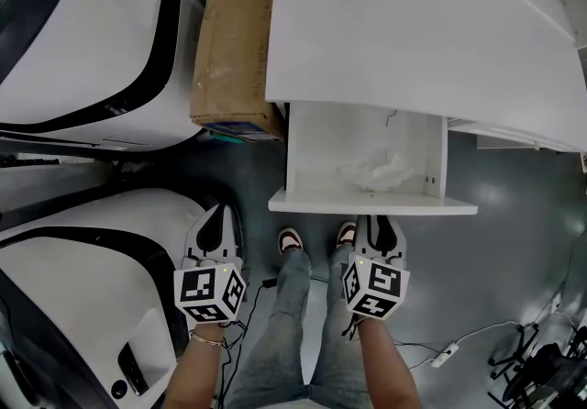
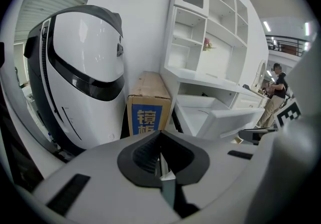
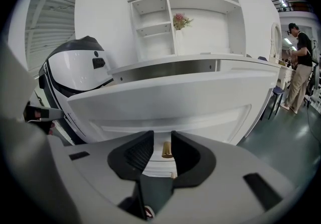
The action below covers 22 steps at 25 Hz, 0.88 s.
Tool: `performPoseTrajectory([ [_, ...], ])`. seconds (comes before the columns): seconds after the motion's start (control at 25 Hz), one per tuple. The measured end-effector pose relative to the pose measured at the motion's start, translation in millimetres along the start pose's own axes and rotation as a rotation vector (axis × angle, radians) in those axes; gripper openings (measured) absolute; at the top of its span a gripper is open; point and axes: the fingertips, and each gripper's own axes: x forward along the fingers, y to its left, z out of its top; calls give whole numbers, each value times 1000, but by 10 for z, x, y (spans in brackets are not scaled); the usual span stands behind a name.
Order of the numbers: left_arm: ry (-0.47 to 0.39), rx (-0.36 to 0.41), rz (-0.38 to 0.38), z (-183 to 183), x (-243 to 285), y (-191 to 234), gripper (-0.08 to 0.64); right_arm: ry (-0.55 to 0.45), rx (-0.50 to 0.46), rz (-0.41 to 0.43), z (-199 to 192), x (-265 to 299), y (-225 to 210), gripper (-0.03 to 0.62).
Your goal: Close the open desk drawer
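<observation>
Jaws of right gripper [image 3: 161,137] astride knob [image 3: 166,148]

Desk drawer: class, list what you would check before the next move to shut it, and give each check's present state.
1. Drawer open and needs shutting: ok.
2. Right gripper faces the drawer's front, jaws apart: ok.
3. Brass knob sits between those jaws, ungripped: ok.
4. Crumpled white wad lies below the drawer's rim: cannot tell.
5. Left gripper is off to the side, clear of the drawer: ok.
</observation>
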Motion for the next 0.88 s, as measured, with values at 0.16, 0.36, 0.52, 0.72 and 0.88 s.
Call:
performPoseTrajectory([
  [0.16, 7, -9, 8, -23, 49, 36, 12, -15, -3, 6, 73, 70, -4, 118],
  [0.36, 10, -23, 22, -23, 109, 83, 12, -27, -12, 10, 175, 167, -10, 118],
  [0.52, 6, -31, 27, 3, 152, 103, 12, -32, -15, 11, 254, 261, -17, 118],
  [0.72, -1, -44, 40, 66, 187, 156, 12, -32, -25, 11, 345, 359, -23, 118],
  [0.88, -10, -54, 56, 118, 195, 201, 12, -28, -33, 14, 408, 436, -31, 120],
])
